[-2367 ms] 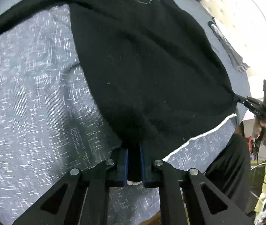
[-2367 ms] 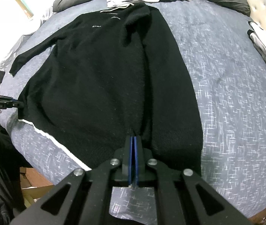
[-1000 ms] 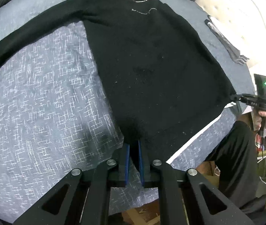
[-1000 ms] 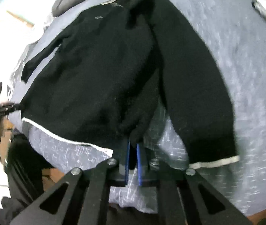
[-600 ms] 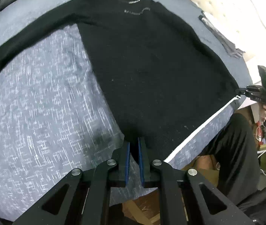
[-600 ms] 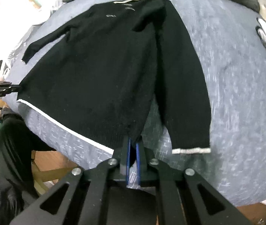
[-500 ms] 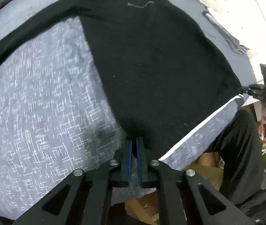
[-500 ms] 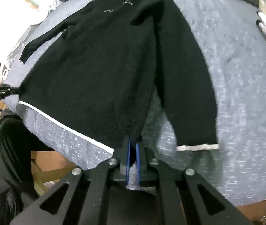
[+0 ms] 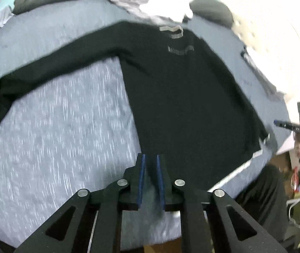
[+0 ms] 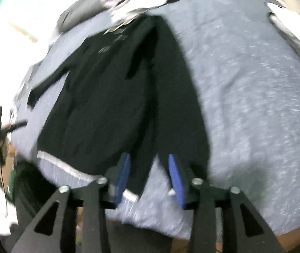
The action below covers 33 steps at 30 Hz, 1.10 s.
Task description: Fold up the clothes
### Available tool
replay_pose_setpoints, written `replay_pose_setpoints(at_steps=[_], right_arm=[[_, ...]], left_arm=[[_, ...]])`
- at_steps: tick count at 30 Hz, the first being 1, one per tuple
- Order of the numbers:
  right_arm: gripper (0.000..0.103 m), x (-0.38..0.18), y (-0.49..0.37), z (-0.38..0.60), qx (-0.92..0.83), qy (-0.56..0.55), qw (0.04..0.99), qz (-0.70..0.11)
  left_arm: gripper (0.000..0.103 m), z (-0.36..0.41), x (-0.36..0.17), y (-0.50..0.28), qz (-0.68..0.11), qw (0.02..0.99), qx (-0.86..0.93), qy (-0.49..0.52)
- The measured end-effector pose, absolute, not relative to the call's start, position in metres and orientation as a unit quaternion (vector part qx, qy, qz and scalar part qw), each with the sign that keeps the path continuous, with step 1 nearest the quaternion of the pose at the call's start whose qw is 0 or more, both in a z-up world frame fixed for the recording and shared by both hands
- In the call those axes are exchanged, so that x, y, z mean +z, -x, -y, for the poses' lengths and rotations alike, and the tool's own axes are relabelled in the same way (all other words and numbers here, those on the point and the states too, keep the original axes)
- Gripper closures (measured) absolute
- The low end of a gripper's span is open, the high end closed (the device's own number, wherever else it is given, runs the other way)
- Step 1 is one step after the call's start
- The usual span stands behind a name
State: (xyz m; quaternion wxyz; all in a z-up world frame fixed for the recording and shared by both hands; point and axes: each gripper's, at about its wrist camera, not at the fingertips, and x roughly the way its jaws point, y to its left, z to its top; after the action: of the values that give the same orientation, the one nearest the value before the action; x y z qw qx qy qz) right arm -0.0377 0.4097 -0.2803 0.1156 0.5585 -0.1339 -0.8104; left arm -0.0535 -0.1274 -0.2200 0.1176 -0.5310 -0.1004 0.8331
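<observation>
Blue-padded, the left gripper [image 9: 150, 164] is parting narrowly, empty, just off the black sweater [image 9: 183, 97] hem. The right gripper [image 10: 148, 164] spreads wider over that hem, gripping nothing. Ahead, loose clothes [image 9: 162, 6] crown the grey bedspread [image 9: 54, 137].

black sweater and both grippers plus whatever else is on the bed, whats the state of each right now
black sweater: spread flat on the bed, one sleeve out sideways, the other lying alongside its body
left gripper: jaws opening, nothing between them
right gripper: jaws opening, sweater hem below, not gripped
grey and white clothes: crumpled heap beyond the collar
</observation>
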Motion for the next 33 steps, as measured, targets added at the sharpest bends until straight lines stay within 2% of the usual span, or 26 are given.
replay_pose_setpoints(at_steps=[4, 12, 18, 20, 22, 25, 33], right_arm=[[0.054, -0.293, 0.069, -0.425, -0.813, -0.556, 0.085, 0.153], [0.054, -0.341, 0.123, -0.431, -0.802, -0.584, 0.049, 0.113], [0.071, -0.367, 0.129, -0.423, -0.792, -0.604, 0.060, 0.065], [0.089, -0.364, 0.128, -0.425, -0.796, -0.598, 0.062, 0.066], [0.097, -0.360, 0.126, -0.426, -0.798, -0.596, 0.067, 0.064], [0.100, -0.349, 0.122, -0.422, -0.802, -0.593, 0.069, 0.031], [0.101, -0.289, 0.132, -0.431, -0.826, -0.561, 0.048, -0.024]], left_arm=[[0.077, 0.122, -0.218, 0.082, 0.112, 0.114, 0.849, 0.503], [0.077, 0.095, -0.241, 0.142, 0.147, 0.113, 0.866, 0.465], [0.077, 0.077, -0.267, 0.175, 0.158, 0.120, 0.869, 0.453], [0.077, 0.072, -0.273, 0.181, 0.158, 0.120, 0.873, 0.446], [0.077, 0.070, -0.280, 0.185, 0.162, 0.118, 0.875, 0.440], [0.077, 0.068, -0.291, 0.188, 0.175, 0.117, 0.876, 0.433], [0.077, 0.066, -0.305, 0.187, 0.179, 0.122, 0.876, 0.430]])
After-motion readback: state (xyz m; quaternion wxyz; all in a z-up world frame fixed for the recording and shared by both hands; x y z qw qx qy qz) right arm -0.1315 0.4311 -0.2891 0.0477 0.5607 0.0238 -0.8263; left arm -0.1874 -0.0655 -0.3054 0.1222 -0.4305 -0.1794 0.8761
